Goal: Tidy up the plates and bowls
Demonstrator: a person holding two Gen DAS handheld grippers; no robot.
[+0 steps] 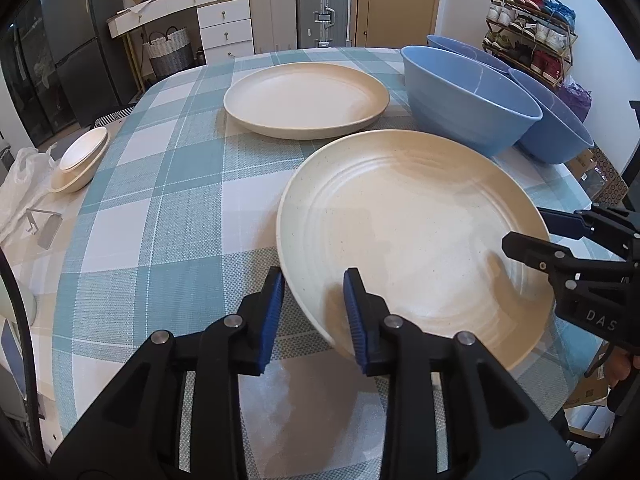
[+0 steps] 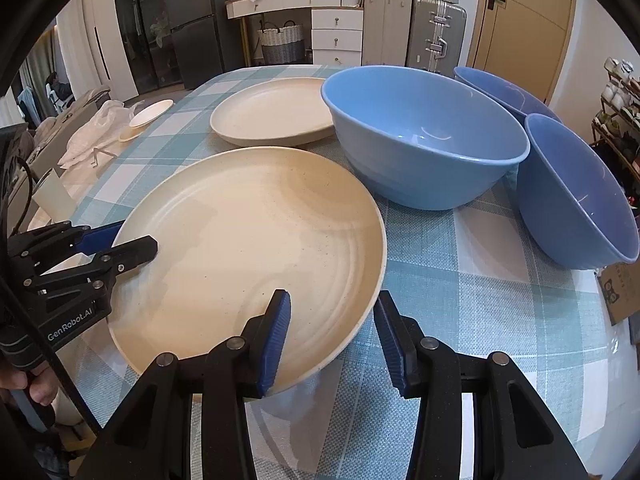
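Observation:
A large cream plate lies near the front of the checked tablecloth. My left gripper straddles its left rim, one pad over the inside and one outside, with cloth showing between the outer pad and the rim. My right gripper straddles the opposite rim the same way, with a gap at its outer pad. Both are open. A second cream plate sits farther back. Three blue bowls stand at the right.
Two of the blue bowls sit close to the table's right edge. Small cream dishes and a white plastic bag lie at the left edge. Suitcases, drawers and a shoe rack stand beyond the table.

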